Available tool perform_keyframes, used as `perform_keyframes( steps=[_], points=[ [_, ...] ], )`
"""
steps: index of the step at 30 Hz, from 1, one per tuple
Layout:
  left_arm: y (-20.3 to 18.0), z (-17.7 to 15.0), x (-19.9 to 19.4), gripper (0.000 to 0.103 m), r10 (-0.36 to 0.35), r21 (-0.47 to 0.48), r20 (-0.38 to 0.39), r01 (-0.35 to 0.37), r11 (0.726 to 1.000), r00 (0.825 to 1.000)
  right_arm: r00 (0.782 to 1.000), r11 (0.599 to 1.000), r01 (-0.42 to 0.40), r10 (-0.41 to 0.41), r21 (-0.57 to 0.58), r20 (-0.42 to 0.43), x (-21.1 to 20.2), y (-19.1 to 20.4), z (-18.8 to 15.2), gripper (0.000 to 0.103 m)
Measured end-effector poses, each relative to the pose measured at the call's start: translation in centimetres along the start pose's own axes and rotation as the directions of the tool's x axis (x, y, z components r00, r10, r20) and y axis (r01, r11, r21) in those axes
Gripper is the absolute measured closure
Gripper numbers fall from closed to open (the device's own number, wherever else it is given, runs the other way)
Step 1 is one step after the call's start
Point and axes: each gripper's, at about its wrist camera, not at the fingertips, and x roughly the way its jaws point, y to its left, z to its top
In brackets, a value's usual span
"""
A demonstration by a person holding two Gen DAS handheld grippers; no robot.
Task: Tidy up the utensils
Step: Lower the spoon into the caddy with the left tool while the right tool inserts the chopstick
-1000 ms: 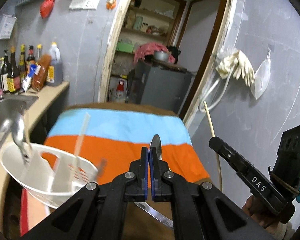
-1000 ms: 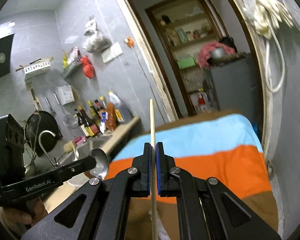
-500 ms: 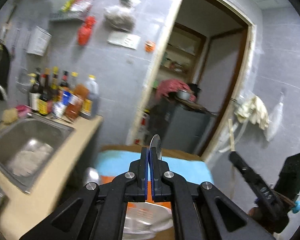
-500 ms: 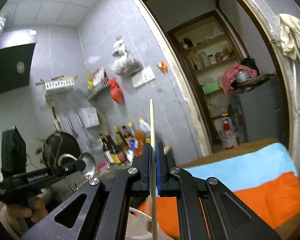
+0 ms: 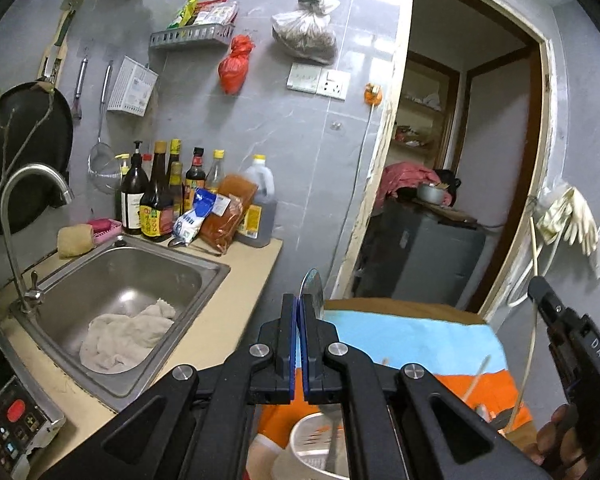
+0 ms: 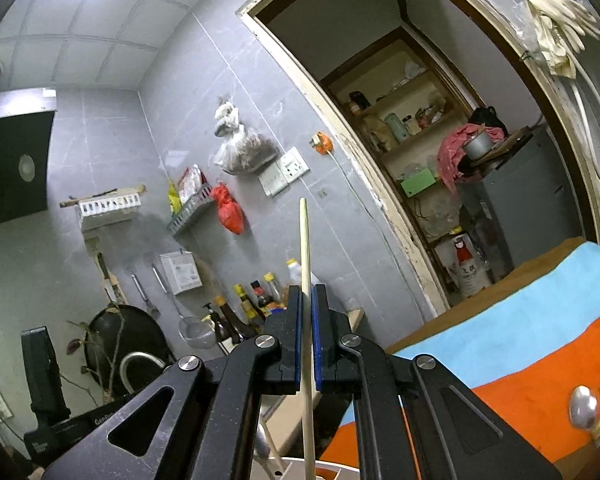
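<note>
My left gripper (image 5: 298, 304) is shut on a metal spoon (image 5: 312, 289), whose bowl sticks up past the fingertips and whose handle runs down into the white utensil basket (image 5: 311, 452) right below. My right gripper (image 6: 306, 296) is shut on a pale wooden chopstick (image 6: 304, 240) held upright, its lower end reaching down to the basket rim (image 6: 331, 470). In the left wrist view the right gripper (image 5: 539, 292) holds the chopstick (image 5: 531, 344) at the right. Another spoon (image 6: 583, 406) lies on the striped cloth (image 6: 539, 320).
A steel sink (image 5: 116, 292) with a rag and tap (image 5: 24, 216) is at the left on a beige counter (image 5: 220, 320). Sauce bottles (image 5: 160, 196) line the wall. A doorway (image 5: 459, 160) with a grey cabinet lies beyond the table. Gloves (image 5: 567, 216) hang at right.
Both grippers have tilted upward and lifted over the basket; the views swung from the striped cloth toward the wall, sink and doorway. Both stay shut on their utensils.
</note>
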Motion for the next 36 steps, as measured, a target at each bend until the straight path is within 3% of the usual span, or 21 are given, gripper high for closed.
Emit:
perform_keyframes(
  steps=[6,23,36],
  points=[
    [-0.1,-1.6,1.4,0.101,0.01,0.016,-0.011,-0.01,1.0,1.0,0.999,0.997,0.048,-0.049,-0.055,-0.007,0.8,0.0,-1.8,0.098],
    [-1.0,-3.8,2.0,0.101,-0.003,0.096,-0.05,0.007,0.995,0.999,0.997,0.991,0.046,-0.054,-0.128,-0.059,1.6,0.0,-3.4,0.098],
    [-0.6,-4.0,1.9,0.1,-0.073,0.04,-0.105,0.077,0.996,0.992,0.989,0.991,0.054,-0.07,-0.122,-0.129,1.0,-1.0,-3.5,0.095]
  ],
)
